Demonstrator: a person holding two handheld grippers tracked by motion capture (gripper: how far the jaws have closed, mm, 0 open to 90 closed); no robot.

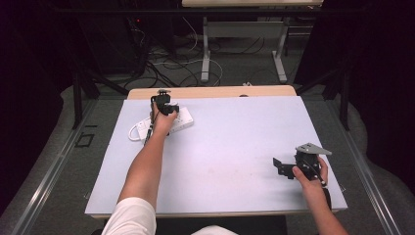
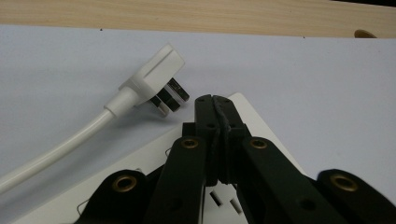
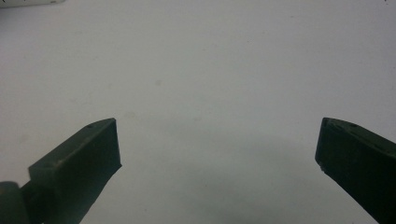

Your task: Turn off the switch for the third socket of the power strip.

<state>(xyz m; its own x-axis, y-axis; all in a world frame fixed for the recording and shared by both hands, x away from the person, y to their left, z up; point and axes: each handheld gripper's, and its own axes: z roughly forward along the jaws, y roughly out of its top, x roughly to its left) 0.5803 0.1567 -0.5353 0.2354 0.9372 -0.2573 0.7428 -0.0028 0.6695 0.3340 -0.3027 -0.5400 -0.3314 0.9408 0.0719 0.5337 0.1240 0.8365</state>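
At the far left of the pale blue table top (image 1: 220,147), the left gripper (image 1: 165,106) hangs over a white power strip (image 1: 178,121), and its own view shows the two black jaws pressed flat together with nothing between them, their tips above the strip's near corner (image 2: 254,112). Just beyond those tips a white plug (image 2: 154,74) lies on its side on the mat, prongs turned toward the strip, its cord (image 2: 56,149) curving away. Well apart at the near right, the right gripper (image 1: 288,166) is held low over bare mat, jaws spread wide and empty
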